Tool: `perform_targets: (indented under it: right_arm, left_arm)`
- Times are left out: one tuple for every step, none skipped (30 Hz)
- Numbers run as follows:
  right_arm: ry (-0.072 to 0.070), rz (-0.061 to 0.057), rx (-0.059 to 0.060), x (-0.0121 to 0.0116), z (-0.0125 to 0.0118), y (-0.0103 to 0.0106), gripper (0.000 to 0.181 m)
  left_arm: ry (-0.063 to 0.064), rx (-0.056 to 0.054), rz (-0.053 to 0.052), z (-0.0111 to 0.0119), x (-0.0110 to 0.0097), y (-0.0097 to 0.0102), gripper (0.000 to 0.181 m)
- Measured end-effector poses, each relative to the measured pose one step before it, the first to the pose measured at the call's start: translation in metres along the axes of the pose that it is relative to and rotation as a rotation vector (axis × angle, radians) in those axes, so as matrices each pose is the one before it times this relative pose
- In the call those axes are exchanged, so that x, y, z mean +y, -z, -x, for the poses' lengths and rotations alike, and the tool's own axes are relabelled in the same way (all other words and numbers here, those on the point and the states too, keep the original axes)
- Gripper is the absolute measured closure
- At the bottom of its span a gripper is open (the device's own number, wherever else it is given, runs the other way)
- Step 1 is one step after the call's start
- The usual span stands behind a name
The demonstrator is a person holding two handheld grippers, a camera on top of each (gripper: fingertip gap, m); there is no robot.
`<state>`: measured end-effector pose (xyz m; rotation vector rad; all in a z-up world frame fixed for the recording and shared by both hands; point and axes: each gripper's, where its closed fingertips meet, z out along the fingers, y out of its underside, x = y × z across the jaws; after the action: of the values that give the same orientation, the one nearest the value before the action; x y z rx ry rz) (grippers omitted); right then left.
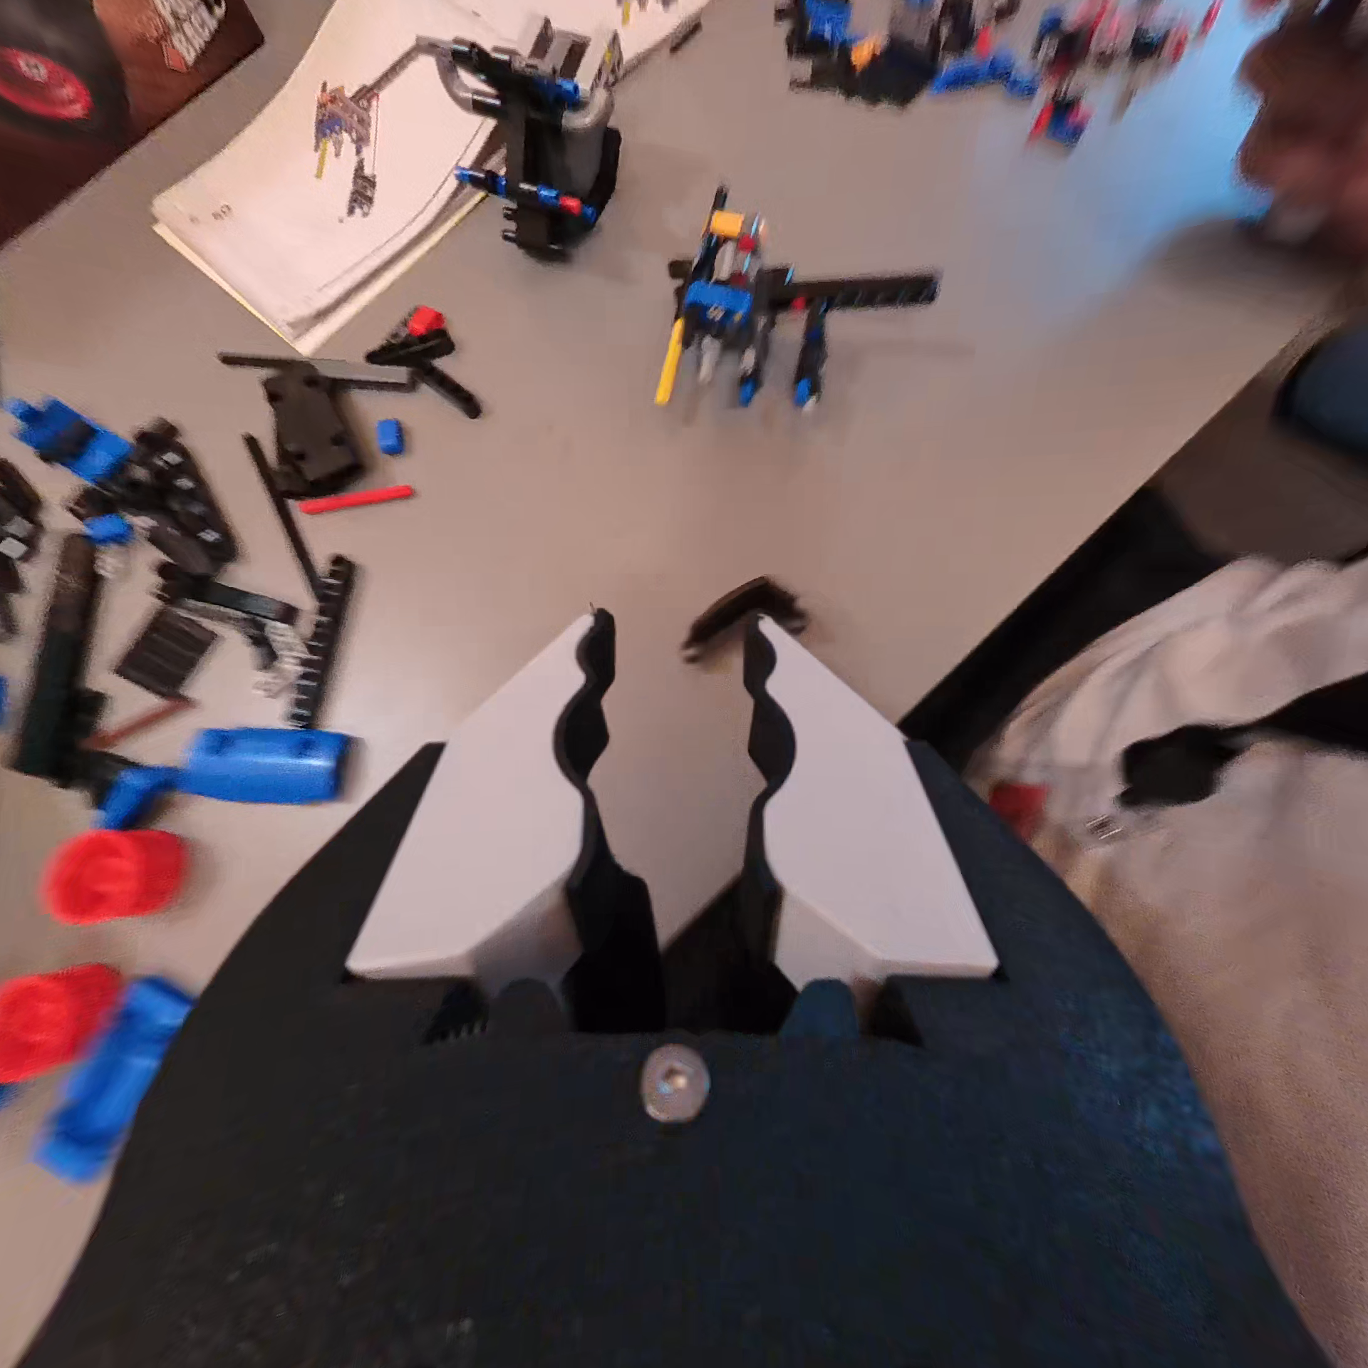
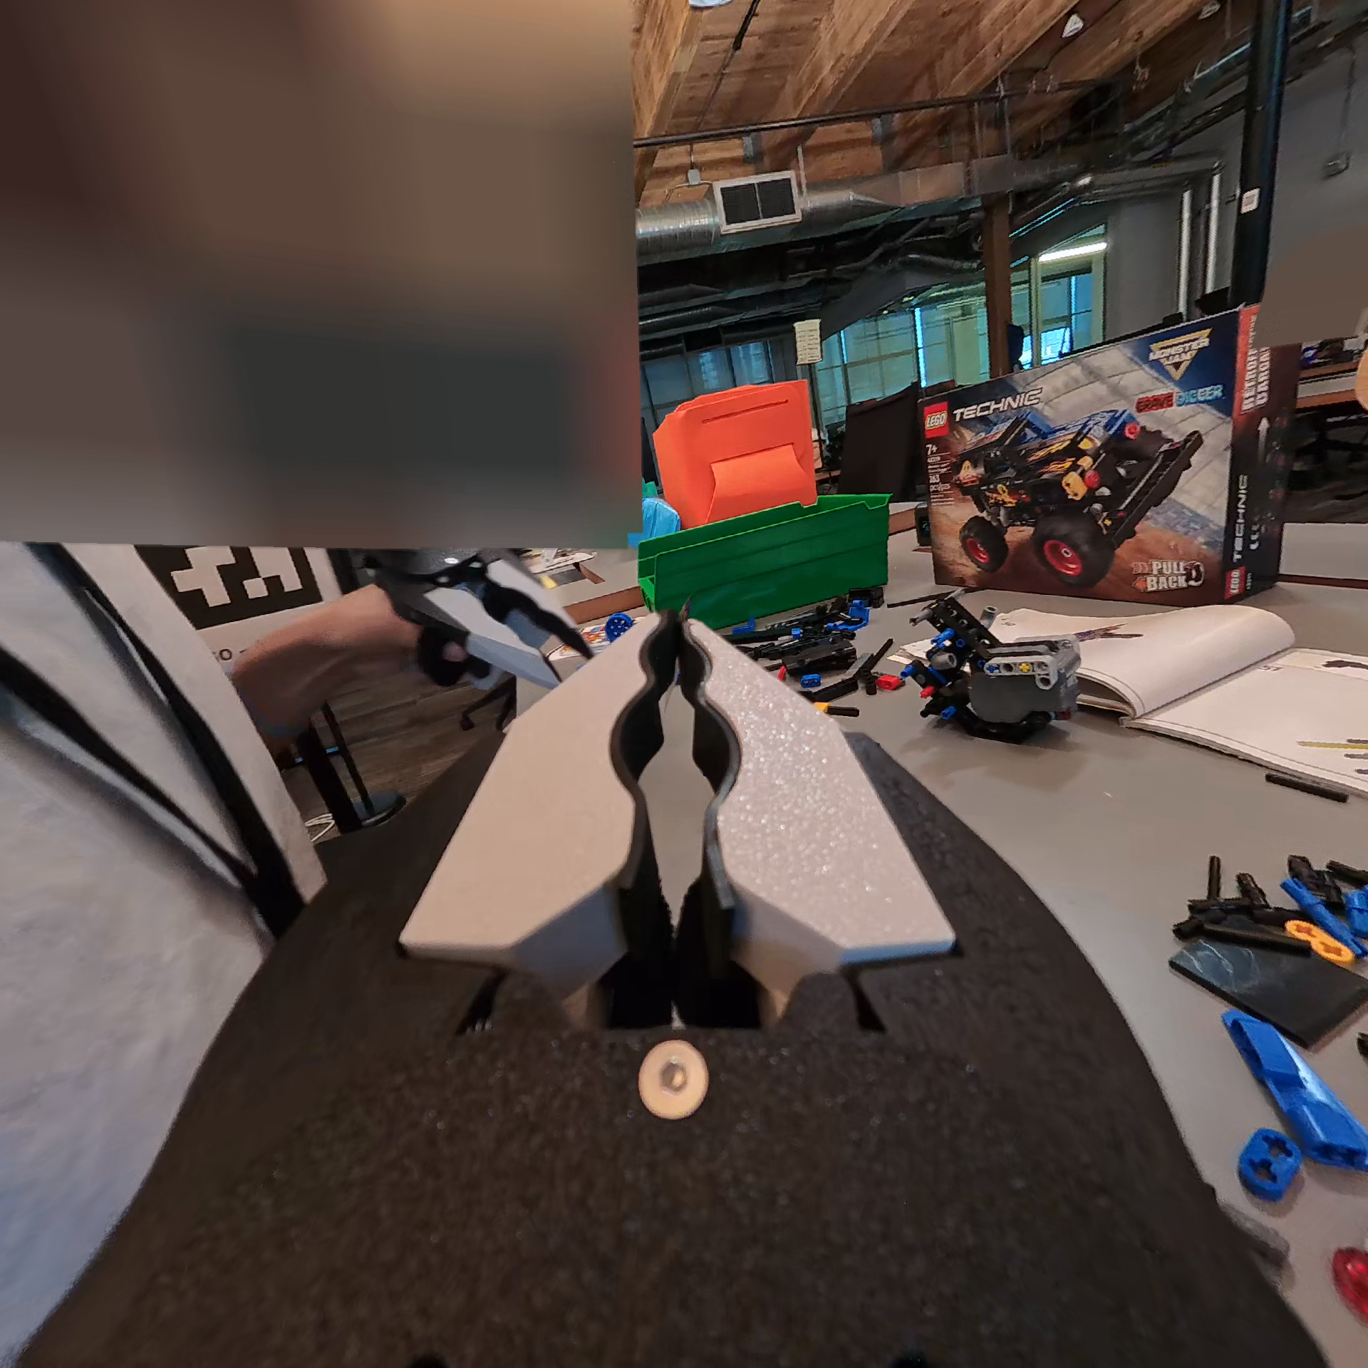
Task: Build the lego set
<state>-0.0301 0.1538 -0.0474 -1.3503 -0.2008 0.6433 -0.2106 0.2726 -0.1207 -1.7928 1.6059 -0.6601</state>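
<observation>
Grey table [image 1: 925, 474] strewn with loose lego parts [image 1: 170, 518] and two part-built assemblies [image 1: 740, 311] beside the instruction booklet [image 1: 326, 185]; left gripper [image 1: 677, 636] spread and empty, right gripper [image 2: 679, 629] closed, seemingly empty, much building left

booklet [image 2: 1214, 688] open on surface [image 2: 1036, 814], half-built model [image 2: 999, 681] at its left edge, box [image 2: 1095, 474] behind, bin [image 2: 770, 555] left of box, loose pieces [image 2: 1281, 933] nearer right
</observation>
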Motion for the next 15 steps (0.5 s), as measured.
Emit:
perform_targets:
  right_arm:
    - [-0.0012,0.0018,-0.0059,0.00031,0.00024,-0.00074,0.181]
    - [-0.0023,0.0025,-0.0066,0.00037,0.00032,-0.00064,0.181]
    - [-0.0041,0.0044,-0.0072,0.00067,0.00029,-0.00046,0.181]
    - [-0.0052,0.0024,-0.0063,0.00029,0.00030,-0.00016,0.181]
    - [-0.0037,-0.0018,-0.0055,-0.00024,0.00046,0.00015,0.181]
    - [-0.0007,-0.0048,-0.0034,-0.00093,0.00031,0.00052,0.181]
    - [-0.0006,-0.0056,-0.0012,-0.00100,0.00001,0.00071,0.181]
    - [-0.0036,-0.0046,-0.0006,-0.00072,-0.00023,0.00068,0.181]
    - [-0.0048,-0.0040,-0.0008,-0.00064,-0.00019,0.00064,0.181]
    - [-0.0052,-0.0042,-0.0013,-0.00064,0.00005,0.00066,0.181]
    - [-0.0031,-0.0053,-0.0014,-0.00073,0.00032,0.00067,0.181]
    - [-0.0012,-0.0038,-0.0011,-0.00052,0.00047,0.00067,0.181]
    - [-0.0010,-0.0018,-0.0004,-0.00018,0.00027,0.00052,0.181]
    - [-0.0004,-0.0019,-0.0002,-0.00025,0.00024,0.00035,0.181]
    - [-0.0006,-0.0019,-0.0013,-0.00026,0.00021,0.00024,0.181]
  left_arm:
    - [0.0602,0.0044,0.0079,-0.01204,0.00127,-0.00351,0.148]
    - [0.0369,-0.0196,0.0349,-0.00740,0.00487,-0.00600,0.149]
    - [0.0201,-0.0577,0.0355,0.00058,0.00481,-0.00606,0.152]
    - [0.0078,-0.0343,0.0248,-0.00131,0.00327,-0.00564,0.152]
    - [0.0188,0.0066,0.0268,-0.00495,0.00285,-0.00555,0.154]
    - [0.0275,0.0139,0.0405,-0.00362,0.00427,-0.00558,0.154]
    - [0.0180,0.0271,0.0382,-0.00460,0.00372,-0.00480,0.154]
    - [0.0185,0.0315,0.0153,-0.00513,0.00035,-0.00349,0.154]
    - [0.0152,0.0323,0.0036,-0.00537,-0.00155,-0.00251,0.154]
    - [0.0111,0.0156,0.0030,-0.00326,-0.00254,-0.00197,0.154]
    - [0.0068,-0.0260,0.0015,0.00307,-0.00293,-0.00118,0.153]
    - [-0.0015,-0.0387,0.0088,0.00509,-0.00159,-0.00125,0.151]
    - [0.0037,-0.0239,0.0134,0.00387,-0.00109,-0.00139,0.150]
    - [0.0096,-0.0152,0.0123,0.00328,-0.00086,-0.00147,0.150]
    - [0.0075,0.0022,0.0194,0.00071,0.00088,-0.00224,0.150]
